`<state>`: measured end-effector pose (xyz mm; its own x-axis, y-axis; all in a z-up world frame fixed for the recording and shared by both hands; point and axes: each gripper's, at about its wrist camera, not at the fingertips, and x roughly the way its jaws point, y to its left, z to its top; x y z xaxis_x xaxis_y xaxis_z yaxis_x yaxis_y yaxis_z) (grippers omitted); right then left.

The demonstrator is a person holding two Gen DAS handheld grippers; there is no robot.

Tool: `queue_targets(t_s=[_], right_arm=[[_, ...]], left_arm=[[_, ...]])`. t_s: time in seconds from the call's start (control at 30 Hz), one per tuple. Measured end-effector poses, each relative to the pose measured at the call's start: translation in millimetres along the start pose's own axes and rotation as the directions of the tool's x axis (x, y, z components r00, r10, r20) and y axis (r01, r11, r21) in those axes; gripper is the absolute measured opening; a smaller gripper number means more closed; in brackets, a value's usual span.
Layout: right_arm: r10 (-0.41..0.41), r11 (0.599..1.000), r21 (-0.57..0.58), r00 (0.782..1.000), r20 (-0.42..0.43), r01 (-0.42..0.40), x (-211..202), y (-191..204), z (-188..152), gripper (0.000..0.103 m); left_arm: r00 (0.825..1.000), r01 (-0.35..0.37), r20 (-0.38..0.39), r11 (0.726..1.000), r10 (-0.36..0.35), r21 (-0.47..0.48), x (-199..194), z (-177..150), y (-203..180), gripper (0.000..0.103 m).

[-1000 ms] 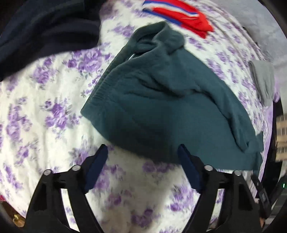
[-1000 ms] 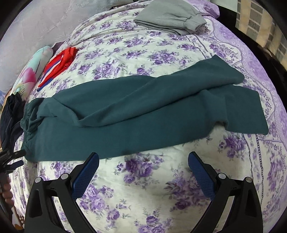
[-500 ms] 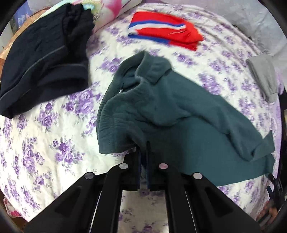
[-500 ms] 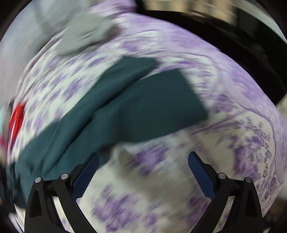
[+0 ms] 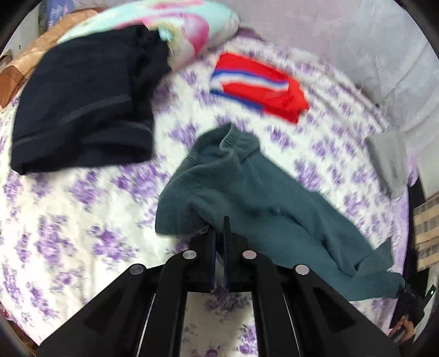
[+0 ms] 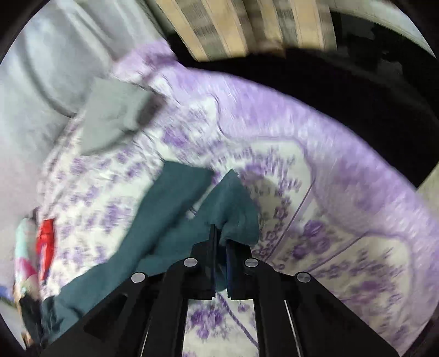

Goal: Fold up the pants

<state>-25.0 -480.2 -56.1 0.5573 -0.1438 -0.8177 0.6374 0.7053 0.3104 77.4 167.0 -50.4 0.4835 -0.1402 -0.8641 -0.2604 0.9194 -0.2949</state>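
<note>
Presently: teal sweatpants (image 5: 247, 192), soft, limp knit, light (drapes and sags wherever unsupported), spread across the floral bedsheet (image 5: 68, 219). Left gripper (image 5: 218, 228) clamped on the waistband end; right gripper (image 6: 221, 236) has just closed, pinching a leg cuff. Best held at edges. No readable labels.

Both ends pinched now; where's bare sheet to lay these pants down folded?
Bare floral sheet lies below the dark garment, left of the teal pants. Another patch lies right of the pant hems. Crowded: near the pillow, red garment and grey garment.
</note>
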Motion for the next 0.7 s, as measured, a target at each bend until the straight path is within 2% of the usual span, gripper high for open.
queue_targets(t_s=[0.07, 0.17, 0.27, 0.3, 0.33, 0.37, 0.4, 0.43, 0.47, 0.5, 0.53, 0.57, 0.6, 0.7], right_arm=[[0.033, 0.999, -0.037, 0.999, -0.017, -0.033, -19.1, -3.2, 2.6, 0.005], [0.014, 0.988, -0.155, 0.997, -0.080, -0.026, -33.6, -6.4, -11.6, 0.005], [-0.037, 0.982, -0.187, 0.985, -0.169, 0.005, -25.2, -24.3, -37.6, 0.005], [-0.076, 0.979, -0.203, 0.969, -0.235, 0.027, -11.5, -33.2, -50.3, 0.006], [-0.133, 0.973, -0.221, 0.952, -0.274, 0.072, -2.6, -38.5, -59.3, 0.019], [-0.254, 0.952, -0.245, 0.922, -0.291, 0.185, 7.0, -47.4, -66.5, 0.029], [-0.319, 0.935, -0.247, 0.909, -0.268, 0.255, 7.8, -51.4, -66.3, 0.051], [-0.365, 0.921, -0.226, 0.908, -0.207, 0.318, 2.2, -53.8, -61.0, 0.058], [-0.384, 0.913, -0.203, 0.912, -0.146, 0.352, -4.9, -51.4, -52.7, 0.058], [-0.381, 0.913, -0.199, 0.919, -0.103, 0.356, -9.0, -45.2, -45.3, 0.058], [-0.341, 0.924, -0.206, 0.938, -0.059, 0.323, -12.3, -33.5, -36.8, 0.058], [-0.283, 0.936, -0.227, 0.959, -0.034, 0.268, -11.7, -17.2, -28.9, 0.058], [-0.227, 0.944, -0.253, 0.973, -0.036, 0.211, -7.1, 0.0, -23.0, 0.058], [-0.078, 0.946, -0.318, 0.996, -0.046, 0.059, 14.6, 51.3, -14.4, 0.057]], left_arm=[[1.000, 0.005, 0.031, 1.000, -0.005, 0.005, -23.6, 0.2, 7.7, 0.003], [0.996, -0.062, 0.059, 0.997, 0.060, 0.044, -50.9, -12.8, 23.0, 0.003], [0.996, -0.086, -0.018, 0.996, 0.086, 0.024, -51.8, -34.3, 53.1, 0.003], [0.994, -0.095, -0.058, 0.995, 0.096, 0.023, -46.3, -43.4, 63.4, 0.004], [0.983, -0.150, -0.100, 0.988, 0.154, 0.042, -37.3, -54.0, 73.0, 0.007], [0.969, -0.211, -0.116, 0.975, 0.218, 0.064, -31.8, -59.2, 77.9, 0.007], [0.933, -0.330, -0.118, 0.939, 0.340, 0.100, -26.7, -64.5, 85.4, 0.007], [0.913, -0.381, -0.108, 0.918, 0.392, 0.111, -27.0, -64.6, 89.8, 0.007], [0.910, -0.394, -0.095, 0.913, 0.403, 0.102, -29.8, -62.9, 92.3, 0.010], [0.916, -0.390, -0.073, 0.918, 0.395, 0.073, -35.8, -58.0, 95.3, 0.018], [0.927, -0.370, -0.046, 0.928, 0.372, 0.048, -40.8, -52.3, 94.4, 0.028], [0.936, -0.351, -0.019, 0.936, 0.351, 0.035, -44.3, -47.1, 90.2, 0.032], [0.944, -0.329, 0.005, 0.944, 0.329, 0.032, -46.2, -42.5, 85.0, 0.038], [0.966, -0.259, 0.034, 0.963, 0.258, 0.079, -35.8, -28.0, 52.2, 0.047]])
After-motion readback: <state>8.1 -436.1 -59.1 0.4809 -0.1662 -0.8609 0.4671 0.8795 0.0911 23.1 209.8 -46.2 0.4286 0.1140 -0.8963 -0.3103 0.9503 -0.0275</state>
